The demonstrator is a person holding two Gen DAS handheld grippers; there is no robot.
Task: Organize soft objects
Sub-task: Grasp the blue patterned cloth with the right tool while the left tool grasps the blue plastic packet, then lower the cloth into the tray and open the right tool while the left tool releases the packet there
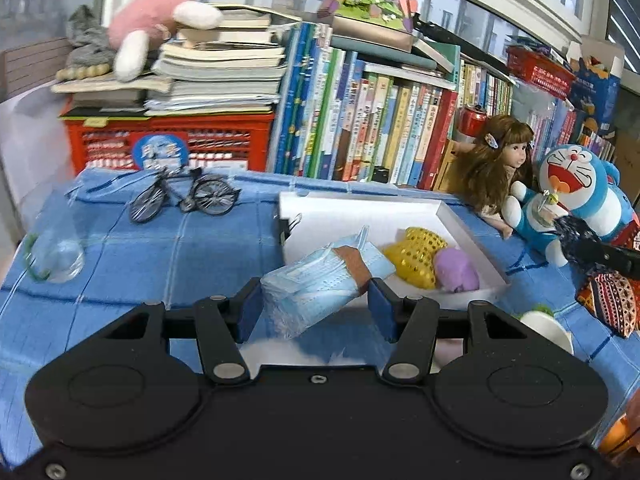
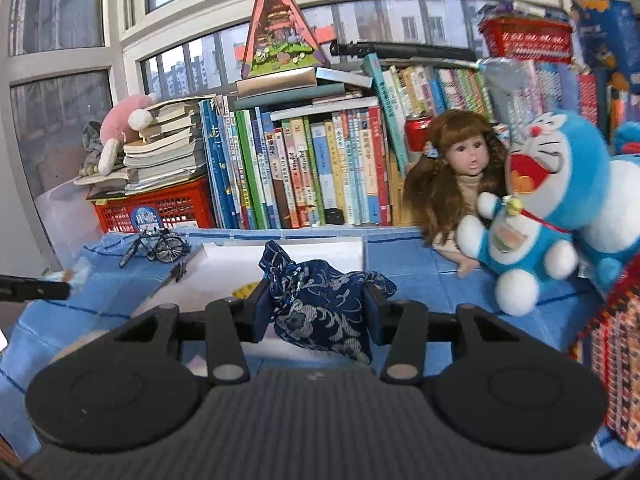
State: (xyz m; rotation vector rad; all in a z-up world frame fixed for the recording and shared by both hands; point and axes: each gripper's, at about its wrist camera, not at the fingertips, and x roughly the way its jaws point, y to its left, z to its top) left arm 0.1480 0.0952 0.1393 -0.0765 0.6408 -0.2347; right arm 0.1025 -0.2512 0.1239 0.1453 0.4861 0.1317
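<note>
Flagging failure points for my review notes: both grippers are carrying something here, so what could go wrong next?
1. The pack of face masks sits tilted in the left gripper, held near one end; it may slip out.
2. The white tray already holds a yellow toy and a purple toy, so a drop could land on them.
3. The blue pouch in the right gripper hangs loosely and could snag.

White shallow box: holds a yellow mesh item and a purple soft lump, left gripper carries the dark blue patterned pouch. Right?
One error. The left gripper holds a light blue pack of face masks, per the left wrist view. The white shallow box does hold the yellow mesh item and purple soft lump.
</note>
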